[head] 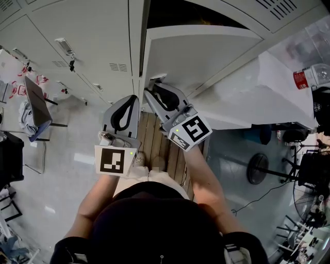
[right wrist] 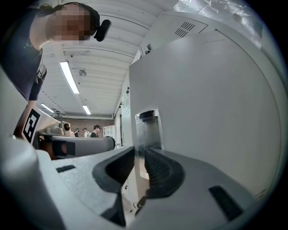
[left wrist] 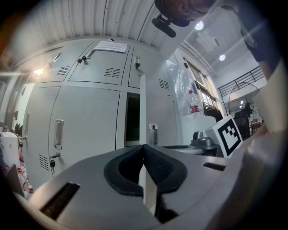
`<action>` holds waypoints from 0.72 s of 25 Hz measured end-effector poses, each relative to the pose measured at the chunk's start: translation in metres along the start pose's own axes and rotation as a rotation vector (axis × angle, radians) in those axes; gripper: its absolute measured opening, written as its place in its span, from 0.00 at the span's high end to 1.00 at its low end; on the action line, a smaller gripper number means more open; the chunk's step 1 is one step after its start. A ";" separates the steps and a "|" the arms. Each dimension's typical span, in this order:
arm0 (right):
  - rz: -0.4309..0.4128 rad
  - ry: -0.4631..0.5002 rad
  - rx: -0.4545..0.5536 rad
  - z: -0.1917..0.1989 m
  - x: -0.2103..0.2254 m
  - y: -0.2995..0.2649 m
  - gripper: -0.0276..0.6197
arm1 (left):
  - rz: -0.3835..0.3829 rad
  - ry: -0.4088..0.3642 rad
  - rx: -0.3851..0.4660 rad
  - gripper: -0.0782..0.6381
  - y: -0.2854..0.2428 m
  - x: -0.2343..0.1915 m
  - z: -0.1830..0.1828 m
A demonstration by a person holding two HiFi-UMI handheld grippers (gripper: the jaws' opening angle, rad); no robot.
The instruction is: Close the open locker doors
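One white locker door point(head: 206, 56) stands open from the bank of grey lockers, with the dark compartment point(head: 191, 15) behind it. Its metal handle point(right wrist: 148, 128) sits near the free edge. My right gripper point(right wrist: 138, 150) straddles that edge just below the handle, jaws close together with the door's edge filling the gap. In the head view the right gripper point(head: 151, 94) touches the door under the handle point(head: 157, 78). My left gripper point(head: 135, 99) hangs beside it, apart from the door. In its own view, the left gripper point(left wrist: 144, 147) is shut and empty, facing the door edge-on point(left wrist: 143, 112).
Closed lockers point(head: 77, 41) line the wall to the left. A chair point(head: 36, 105) stands at the far left. I stand on wooden slats point(head: 154, 139). On the right are a plastic-covered table point(head: 278, 87) with a bottle point(head: 309, 77), and a floor fan point(head: 258, 167).
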State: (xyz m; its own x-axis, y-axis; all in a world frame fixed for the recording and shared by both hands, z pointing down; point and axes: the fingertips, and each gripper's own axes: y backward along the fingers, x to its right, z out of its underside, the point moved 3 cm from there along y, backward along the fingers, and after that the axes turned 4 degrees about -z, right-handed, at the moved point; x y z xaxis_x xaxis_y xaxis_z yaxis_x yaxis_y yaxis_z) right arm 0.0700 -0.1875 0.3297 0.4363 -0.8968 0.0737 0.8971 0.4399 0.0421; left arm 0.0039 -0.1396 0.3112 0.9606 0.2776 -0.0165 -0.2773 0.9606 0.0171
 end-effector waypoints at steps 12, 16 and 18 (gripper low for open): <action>0.040 0.020 0.013 0.000 0.012 -0.013 0.87 | -0.002 0.006 -0.010 0.89 -0.012 -0.012 0.005; 0.054 0.026 0.018 0.000 0.015 -0.016 0.88 | 0.000 0.012 -0.011 0.89 -0.016 -0.014 0.007; 0.063 0.029 0.020 0.000 0.017 -0.019 0.88 | 0.001 0.014 -0.012 0.89 -0.018 -0.016 0.007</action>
State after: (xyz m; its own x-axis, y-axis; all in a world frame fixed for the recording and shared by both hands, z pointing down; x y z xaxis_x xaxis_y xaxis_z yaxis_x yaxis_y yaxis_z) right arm 0.0606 -0.2110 0.3299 0.4936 -0.8684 0.0478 0.8665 0.4957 0.0586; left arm -0.0059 -0.1612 0.3186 0.9599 0.2787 -0.0309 -0.2787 0.9604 0.0046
